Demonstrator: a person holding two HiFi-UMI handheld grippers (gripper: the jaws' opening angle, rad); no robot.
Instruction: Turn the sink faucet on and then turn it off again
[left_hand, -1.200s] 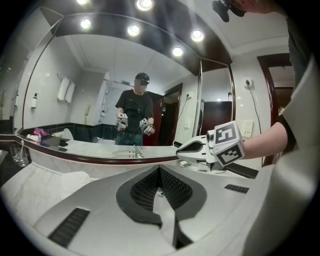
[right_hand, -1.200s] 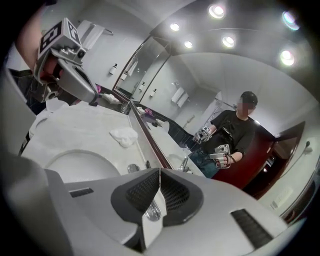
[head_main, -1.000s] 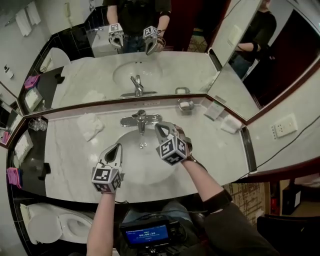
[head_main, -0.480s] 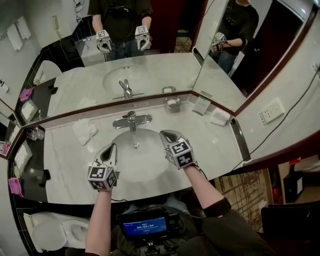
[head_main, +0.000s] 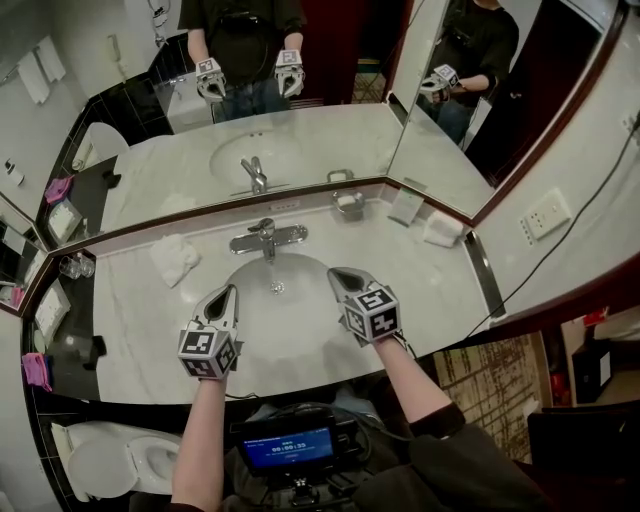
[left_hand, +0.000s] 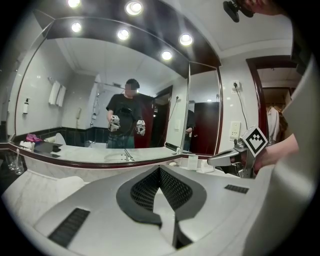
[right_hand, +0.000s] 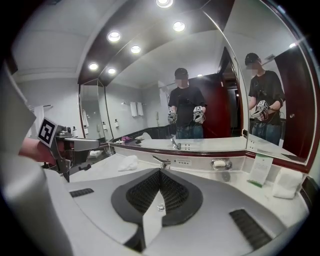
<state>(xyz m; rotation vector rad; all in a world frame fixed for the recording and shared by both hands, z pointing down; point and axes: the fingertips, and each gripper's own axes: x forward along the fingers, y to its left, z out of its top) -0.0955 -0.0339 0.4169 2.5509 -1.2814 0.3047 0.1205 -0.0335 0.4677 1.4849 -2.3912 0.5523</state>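
The chrome sink faucet (head_main: 266, 238) stands at the back rim of the white basin (head_main: 290, 330), its lever lying level over the spout; it also shows in the right gripper view (right_hand: 162, 161). My left gripper (head_main: 229, 292) hovers over the basin's near left, shut and empty, its jaws meeting (left_hand: 159, 171). My right gripper (head_main: 339, 273) hangs over the basin's near right, apart from the faucet, shut with nothing held (right_hand: 160, 173). Both point toward the mirror. Whether water is running I cannot tell.
On the marble counter (head_main: 130, 320) a crumpled white towel (head_main: 176, 258) lies left of the faucet. A soap dish (head_main: 348, 204), a card (head_main: 405, 207) and a folded cloth (head_main: 440, 232) sit at the back right. Glasses (head_main: 76, 267) stand far left. A toilet (head_main: 110, 455) is lower left.
My right gripper has drawn back from beside the faucet toward the basin's near right and rolled its marker cube upright. The left gripper has shifted only slightly.
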